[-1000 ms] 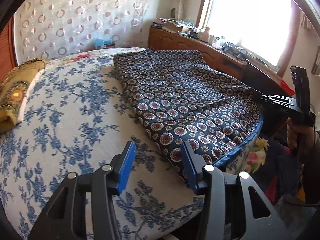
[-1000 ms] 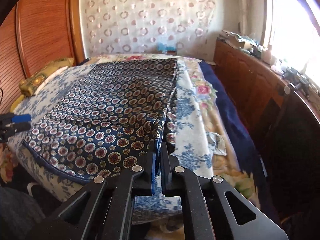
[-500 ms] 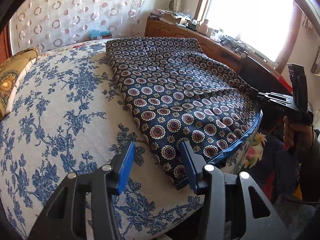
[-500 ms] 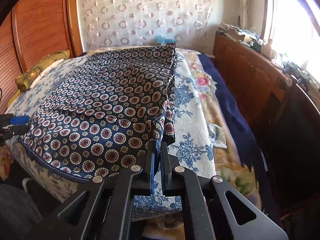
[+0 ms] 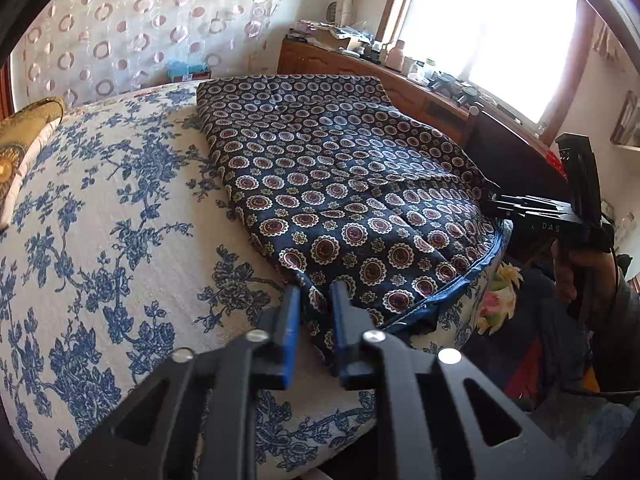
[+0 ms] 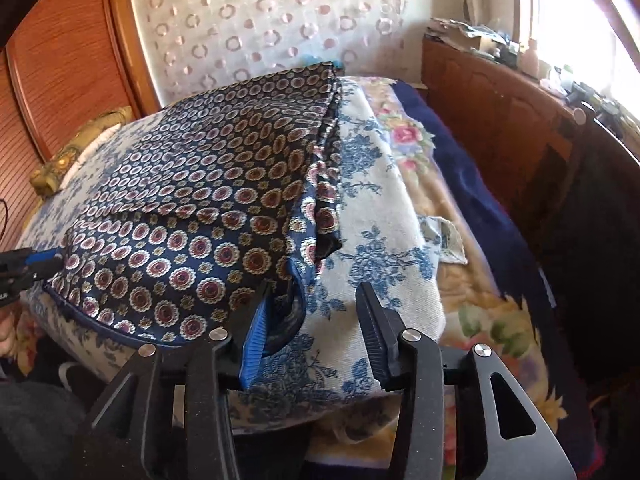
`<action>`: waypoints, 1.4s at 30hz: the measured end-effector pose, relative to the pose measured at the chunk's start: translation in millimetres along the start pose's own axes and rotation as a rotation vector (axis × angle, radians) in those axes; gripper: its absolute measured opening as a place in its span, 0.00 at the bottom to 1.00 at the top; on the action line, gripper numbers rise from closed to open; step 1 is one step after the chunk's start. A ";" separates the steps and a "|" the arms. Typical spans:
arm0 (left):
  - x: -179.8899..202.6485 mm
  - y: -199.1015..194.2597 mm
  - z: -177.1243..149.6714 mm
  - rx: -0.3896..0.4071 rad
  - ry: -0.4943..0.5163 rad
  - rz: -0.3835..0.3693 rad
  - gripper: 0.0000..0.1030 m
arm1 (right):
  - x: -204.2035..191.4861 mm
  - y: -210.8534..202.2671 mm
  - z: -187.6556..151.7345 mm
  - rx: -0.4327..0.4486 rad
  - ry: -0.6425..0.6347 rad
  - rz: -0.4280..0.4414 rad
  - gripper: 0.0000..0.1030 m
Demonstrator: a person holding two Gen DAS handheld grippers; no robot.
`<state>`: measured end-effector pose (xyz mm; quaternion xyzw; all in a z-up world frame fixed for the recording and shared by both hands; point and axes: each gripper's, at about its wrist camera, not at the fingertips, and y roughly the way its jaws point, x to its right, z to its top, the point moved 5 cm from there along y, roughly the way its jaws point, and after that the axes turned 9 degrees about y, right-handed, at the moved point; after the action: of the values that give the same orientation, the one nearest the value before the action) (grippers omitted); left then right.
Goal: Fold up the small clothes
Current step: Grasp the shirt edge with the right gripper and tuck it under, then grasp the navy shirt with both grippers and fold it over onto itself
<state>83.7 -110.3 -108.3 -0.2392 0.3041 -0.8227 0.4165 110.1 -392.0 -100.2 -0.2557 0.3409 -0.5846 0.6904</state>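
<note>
Cloth corner hidden between left tool pads — right tool gaping.

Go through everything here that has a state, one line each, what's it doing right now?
Patterned garment: folded, flat on the bed.
Left gripper: just closed, pinching the garment's near corner.
Right gripper: just opened, garment edge loose beside one finger.
Bed cover: spread under the garment.

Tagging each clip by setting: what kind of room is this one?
Most likely a home bedroom: a bed under a floral cover, a pillow at its head, a cluttered wooden dresser by the window.
</note>
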 end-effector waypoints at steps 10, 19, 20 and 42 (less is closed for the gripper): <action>-4.2 1.7 -0.7 -0.002 -0.021 -0.010 0.08 | -36.3 7.3 -4.1 0.000 -0.103 0.031 0.16; -1.5 -12.5 12.3 0.073 -0.012 -0.018 0.00 | -29.8 -7.1 2.4 0.064 -0.089 0.066 0.00; -2.3 -18.2 17.7 0.097 -0.029 -0.027 0.00 | -28.7 -11.1 5.1 0.082 -0.078 0.071 0.00; -73.1 -20.8 159.5 0.263 -0.036 0.145 0.00 | -49.9 -17.4 154.9 0.275 -0.137 0.103 0.00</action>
<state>215.1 -87.9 7.8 -0.1745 0.2027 -0.8188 0.5080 214.1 -353.3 20.1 -0.1800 0.2224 -0.5708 0.7696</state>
